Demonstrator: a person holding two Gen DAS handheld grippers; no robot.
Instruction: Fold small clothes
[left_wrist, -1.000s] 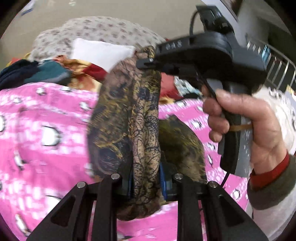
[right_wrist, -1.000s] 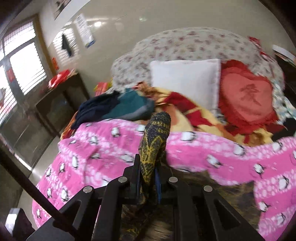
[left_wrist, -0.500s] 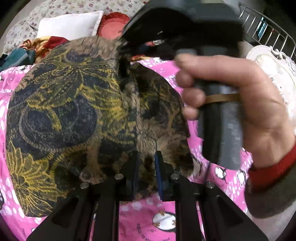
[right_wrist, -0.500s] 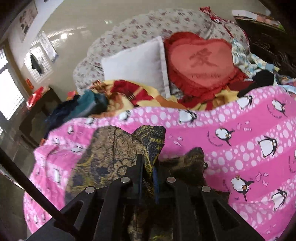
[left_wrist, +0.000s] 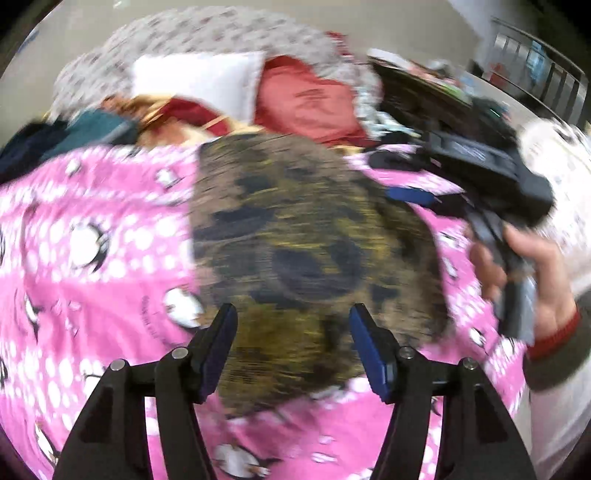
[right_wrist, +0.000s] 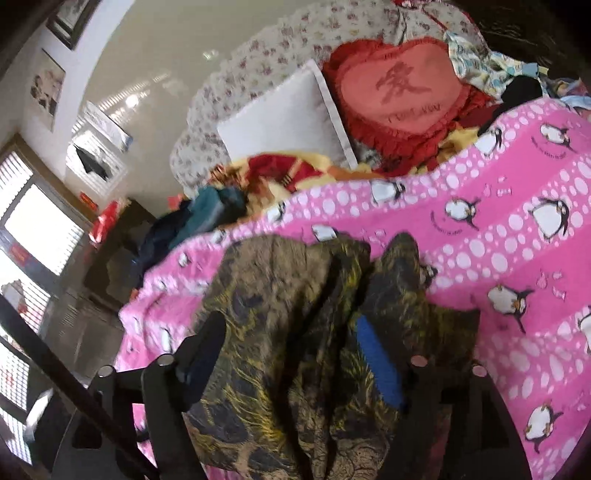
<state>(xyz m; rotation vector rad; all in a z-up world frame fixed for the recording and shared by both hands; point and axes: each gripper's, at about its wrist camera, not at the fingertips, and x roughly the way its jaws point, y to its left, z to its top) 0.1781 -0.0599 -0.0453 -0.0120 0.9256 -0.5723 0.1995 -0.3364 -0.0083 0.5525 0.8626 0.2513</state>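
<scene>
A small dark cloth with a yellow and brown pattern (left_wrist: 303, 240) lies folded on the pink penguin blanket (left_wrist: 92, 258). My left gripper (left_wrist: 291, 332) is open just above the cloth's near edge and holds nothing. My right gripper (right_wrist: 284, 343) is open too, with the cloth (right_wrist: 295, 332) lying loose and bunched between its spread fingers. In the left wrist view the right gripper (left_wrist: 413, 177) sits at the cloth's far right corner, held by a hand (left_wrist: 535, 280). That view is blurred by motion.
A white pillow (right_wrist: 291, 122), a red heart cushion (right_wrist: 399, 92) and a floral headboard (right_wrist: 266, 48) stand at the back of the bed. Dark and teal clothes (right_wrist: 195, 221) are heaped at the back left. A window (right_wrist: 33, 229) and dark furniture lie left of the bed.
Both grippers held the cloth shut and lifted it; now both have opened and let it go. The cloth has dropped flat onto the blanket and the right gripper has drawn away to the right.
</scene>
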